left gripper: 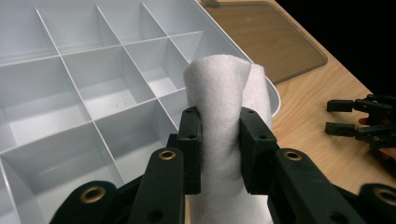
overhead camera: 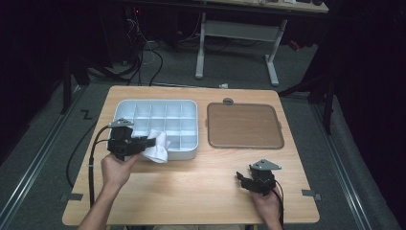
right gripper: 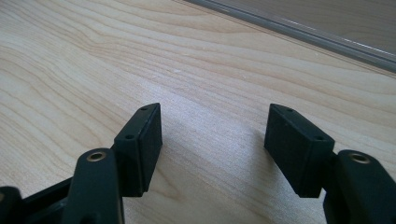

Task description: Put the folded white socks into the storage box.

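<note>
White cloth pinched in left tool, hung over near right corner of grey divided tray. Cloth's long axis ran straight out along jaws, toward tray cells ahead. Left hand nearer; right tool spread, empty, resting on bench, well apart. Brown lid beside tray.

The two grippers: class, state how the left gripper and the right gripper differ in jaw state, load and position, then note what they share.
The left gripper is shut on a white cloth; the right gripper stands open with nothing between its jaws. The left gripper sits at the white compartment tray; the right gripper rests over bare wooden table, away from the tray. Both are black, two-jawed and hand-held.
</note>
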{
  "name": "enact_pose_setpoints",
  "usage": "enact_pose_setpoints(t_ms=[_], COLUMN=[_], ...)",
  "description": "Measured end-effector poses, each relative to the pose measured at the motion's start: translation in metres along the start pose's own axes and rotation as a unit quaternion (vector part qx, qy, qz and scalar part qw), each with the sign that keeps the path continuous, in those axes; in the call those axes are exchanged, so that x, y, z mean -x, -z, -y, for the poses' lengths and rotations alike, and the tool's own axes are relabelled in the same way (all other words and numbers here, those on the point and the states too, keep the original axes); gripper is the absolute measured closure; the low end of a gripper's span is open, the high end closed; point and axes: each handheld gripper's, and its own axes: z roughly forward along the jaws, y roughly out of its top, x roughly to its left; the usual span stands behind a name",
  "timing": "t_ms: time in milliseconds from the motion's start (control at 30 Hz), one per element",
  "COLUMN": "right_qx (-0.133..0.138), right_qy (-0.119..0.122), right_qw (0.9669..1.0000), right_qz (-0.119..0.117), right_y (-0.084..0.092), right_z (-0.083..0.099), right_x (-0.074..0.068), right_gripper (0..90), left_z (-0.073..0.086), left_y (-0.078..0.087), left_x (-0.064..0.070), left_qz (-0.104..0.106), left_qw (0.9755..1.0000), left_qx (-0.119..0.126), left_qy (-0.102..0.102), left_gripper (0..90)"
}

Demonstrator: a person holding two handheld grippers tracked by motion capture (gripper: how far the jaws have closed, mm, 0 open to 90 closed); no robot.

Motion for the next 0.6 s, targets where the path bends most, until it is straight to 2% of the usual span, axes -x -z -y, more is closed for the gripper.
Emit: enact_pose_setpoints(t_ms=[67,600], right_qx=[0.0,0.0], right_qy=[0.0,0.0], right_qw=[1.0,1.0], right_qz=[0.0,0.0], right_y=[0.0,0.0], right_z=[0.0,0.0], right_x=[0.0,0.0], right_gripper=[37.1,37.0], left_z=[-0.002,-0.015], left_y=[-0.001,-0.012], left_x=[0.0,-0.003], left_qz=[-0.003,-0.007], left_qw=[1.0,0.9999], left_qx=[0.002,0.009], left_qy=[-0.004,0.004], left_gripper=[73.4,73.4])
